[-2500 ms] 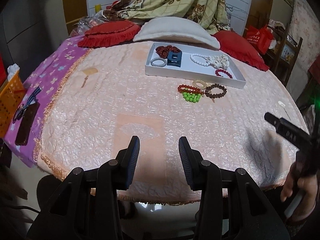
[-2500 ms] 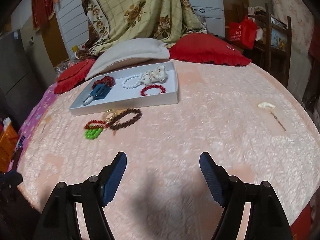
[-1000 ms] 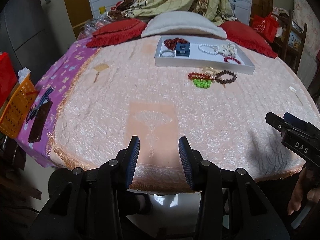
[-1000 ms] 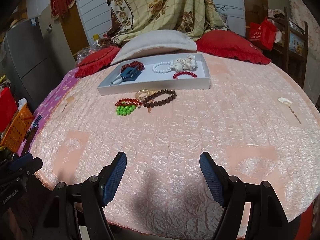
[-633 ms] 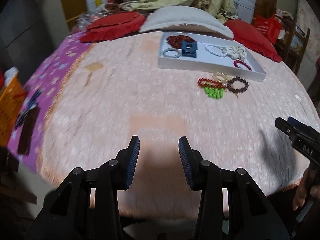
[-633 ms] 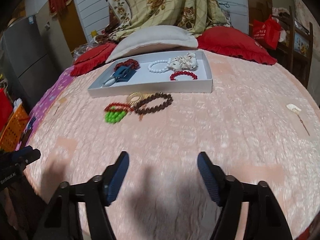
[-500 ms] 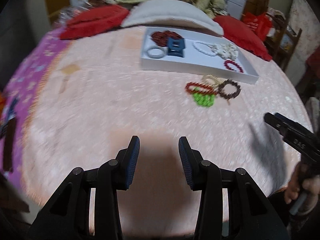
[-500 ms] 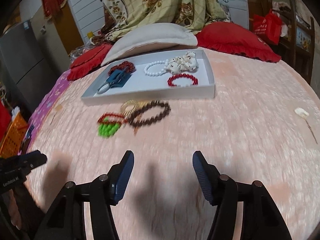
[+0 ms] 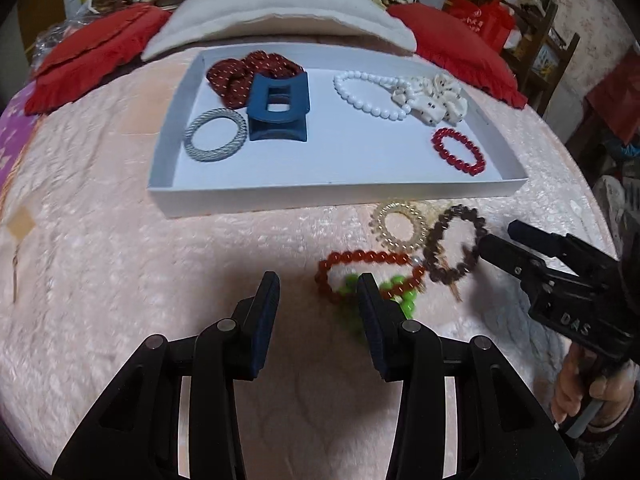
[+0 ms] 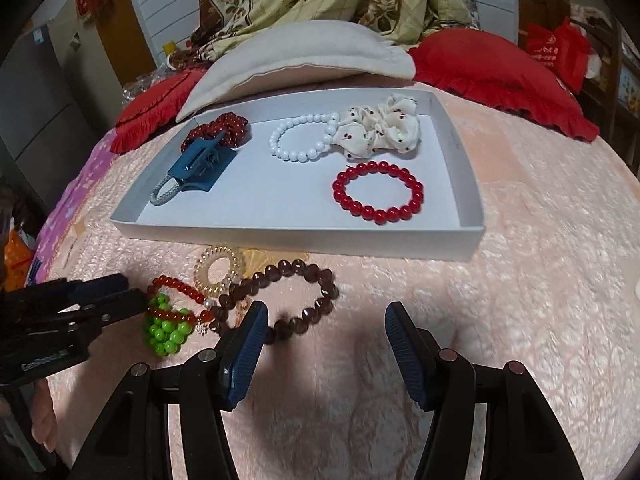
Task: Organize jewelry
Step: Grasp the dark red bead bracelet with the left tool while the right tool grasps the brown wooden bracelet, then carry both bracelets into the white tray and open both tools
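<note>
A white tray (image 9: pixel 332 196) (image 10: pixel 280 236) on the pink bedspread holds a blue hair claw (image 9: pixel 278 108), scrunchies, a white bead bracelet (image 10: pixel 296 140) and a red bead bracelet (image 10: pixel 378 192). In front of it lie a gold spiral hair tie (image 9: pixel 376 224), a brown bead bracelet (image 10: pixel 296 266), an orange-red bead bracelet (image 9: pixel 368 257) and a green bead bracelet (image 10: pixel 164 328). My left gripper (image 9: pixel 318 300) is open and empty, its right finger just over the green beads. Open and empty too, my right gripper (image 10: pixel 326 336) hovers beside the brown bracelet, left finger near its beads.
A cream pillow (image 10: pixel 304 52) and red cushions (image 10: pixel 492 64) lie behind the tray. A purple cloth (image 10: pixel 76 200) edges the bed on the left. A hand (image 9: pixel 580 392) holds the right gripper's handle. Bare bedspread stretches right of the tray.
Both grippers have moved forward and down toward the loose bracelets, which now sit close to the fingertips. The right gripper's jaws have narrowed. The left jaws keep the same gap.
</note>
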Motion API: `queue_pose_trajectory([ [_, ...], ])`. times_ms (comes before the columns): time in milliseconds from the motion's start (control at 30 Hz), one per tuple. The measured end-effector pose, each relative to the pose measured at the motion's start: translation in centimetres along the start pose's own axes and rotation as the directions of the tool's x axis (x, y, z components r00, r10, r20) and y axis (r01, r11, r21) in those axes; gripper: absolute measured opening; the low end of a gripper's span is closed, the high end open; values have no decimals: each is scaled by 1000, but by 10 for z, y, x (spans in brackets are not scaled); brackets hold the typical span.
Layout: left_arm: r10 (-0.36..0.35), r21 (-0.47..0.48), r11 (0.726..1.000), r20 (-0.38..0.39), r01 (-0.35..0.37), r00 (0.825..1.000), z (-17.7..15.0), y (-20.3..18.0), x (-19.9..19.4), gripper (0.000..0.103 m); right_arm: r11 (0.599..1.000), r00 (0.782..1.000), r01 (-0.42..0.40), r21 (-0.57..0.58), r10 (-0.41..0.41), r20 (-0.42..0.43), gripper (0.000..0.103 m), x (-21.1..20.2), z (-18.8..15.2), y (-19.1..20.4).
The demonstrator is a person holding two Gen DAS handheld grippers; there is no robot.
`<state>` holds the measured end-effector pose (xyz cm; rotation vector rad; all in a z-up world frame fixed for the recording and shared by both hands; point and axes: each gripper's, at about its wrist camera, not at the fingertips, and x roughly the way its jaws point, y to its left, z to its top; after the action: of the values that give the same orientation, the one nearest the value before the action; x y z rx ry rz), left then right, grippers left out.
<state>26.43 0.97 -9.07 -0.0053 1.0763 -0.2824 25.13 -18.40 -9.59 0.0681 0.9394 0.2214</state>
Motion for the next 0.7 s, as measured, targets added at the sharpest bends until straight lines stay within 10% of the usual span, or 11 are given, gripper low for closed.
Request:
queue_pose_trajectory([
  [233,-11,42,999,-7,11,1000,6,-7,13,35,998,999,34,-56,-34,-5,46,15,4,10],
  [367,7,89,996,-6,-7,1000,2,-22,15,6,997,999,37,-73,-37,3,10,17,5,15],
  [700,-34,72,997,60,30,998,9,-23,-47,6,998,995,-47,-38,50,89,8,-33,19,15],
])
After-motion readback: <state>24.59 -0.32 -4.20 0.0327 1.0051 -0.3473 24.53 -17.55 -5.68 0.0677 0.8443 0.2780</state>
